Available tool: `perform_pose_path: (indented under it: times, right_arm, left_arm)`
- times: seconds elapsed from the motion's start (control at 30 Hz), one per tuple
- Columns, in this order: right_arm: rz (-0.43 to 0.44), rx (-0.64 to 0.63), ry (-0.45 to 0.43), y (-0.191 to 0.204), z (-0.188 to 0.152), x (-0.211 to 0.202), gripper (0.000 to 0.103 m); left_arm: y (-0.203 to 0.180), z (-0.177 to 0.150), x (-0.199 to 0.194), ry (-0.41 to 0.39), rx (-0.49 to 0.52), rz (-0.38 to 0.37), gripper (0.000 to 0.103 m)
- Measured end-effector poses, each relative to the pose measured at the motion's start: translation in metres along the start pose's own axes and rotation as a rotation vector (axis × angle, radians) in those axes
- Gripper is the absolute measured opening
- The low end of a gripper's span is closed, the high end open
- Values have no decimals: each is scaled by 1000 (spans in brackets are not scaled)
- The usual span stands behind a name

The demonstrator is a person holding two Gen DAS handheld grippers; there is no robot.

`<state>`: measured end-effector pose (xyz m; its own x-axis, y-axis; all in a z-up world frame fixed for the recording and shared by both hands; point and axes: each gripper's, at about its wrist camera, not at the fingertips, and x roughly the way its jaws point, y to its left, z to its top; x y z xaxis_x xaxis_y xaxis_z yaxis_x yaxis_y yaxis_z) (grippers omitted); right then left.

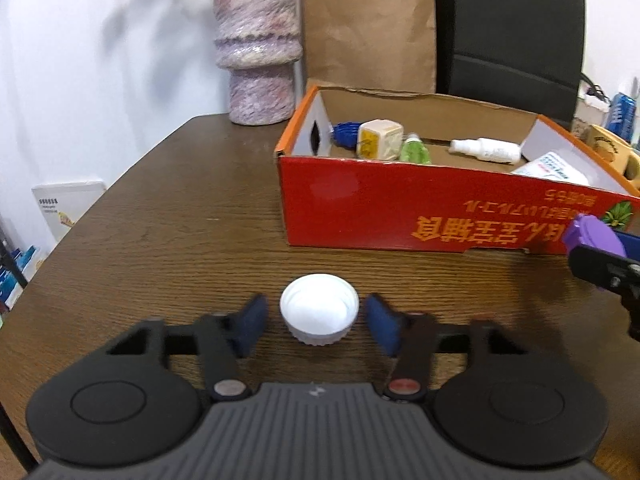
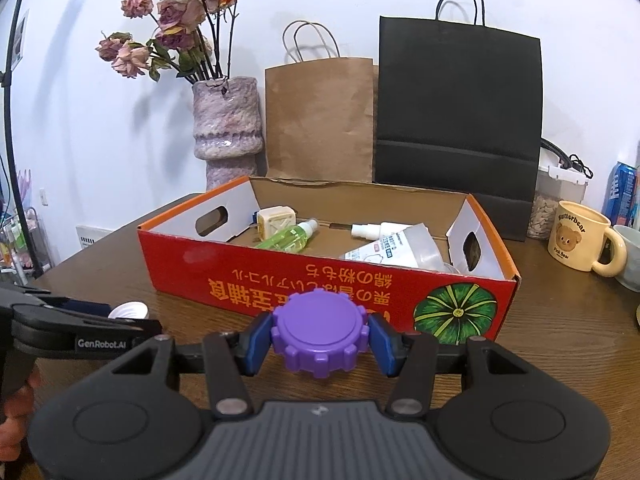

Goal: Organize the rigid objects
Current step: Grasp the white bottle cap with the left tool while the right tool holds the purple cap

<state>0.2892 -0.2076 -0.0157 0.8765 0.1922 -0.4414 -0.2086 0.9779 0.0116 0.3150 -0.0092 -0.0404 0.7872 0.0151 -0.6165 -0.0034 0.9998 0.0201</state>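
A white bottle cap point(image 1: 319, 314) lies open side up on the brown table. My left gripper point(image 1: 316, 322) is open, one blue pad on each side of the cap with small gaps. My right gripper point(image 2: 320, 336) is shut on a purple ridged lid point(image 2: 320, 336), held in front of the red cardboard box point(image 2: 280, 276). The purple lid also shows at the right edge of the left wrist view point(image 1: 592, 234). The box point(image 1: 380, 208) holds a green bottle point(image 2: 290, 234), a white spray bottle point(image 1: 486, 149), a cream cube point(image 1: 378, 139) and a plastic pouch point(image 2: 400, 248).
A mottled vase point(image 2: 228, 128) with dried roses, a brown paper bag point(image 2: 320, 124) and a black paper bag point(image 2: 456, 120) stand behind the box. A bear mug point(image 2: 580, 236) and a blue can point(image 2: 622, 192) stand at the right.
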Motion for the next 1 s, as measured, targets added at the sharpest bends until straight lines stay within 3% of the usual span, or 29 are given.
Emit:
perform_pose_path:
  times: [1.0]
  right_arm:
    - [44,-16,-81,7,4,-33,51]
  left_arm:
    - [-25,-2,-66,-186,-11,-25,41]
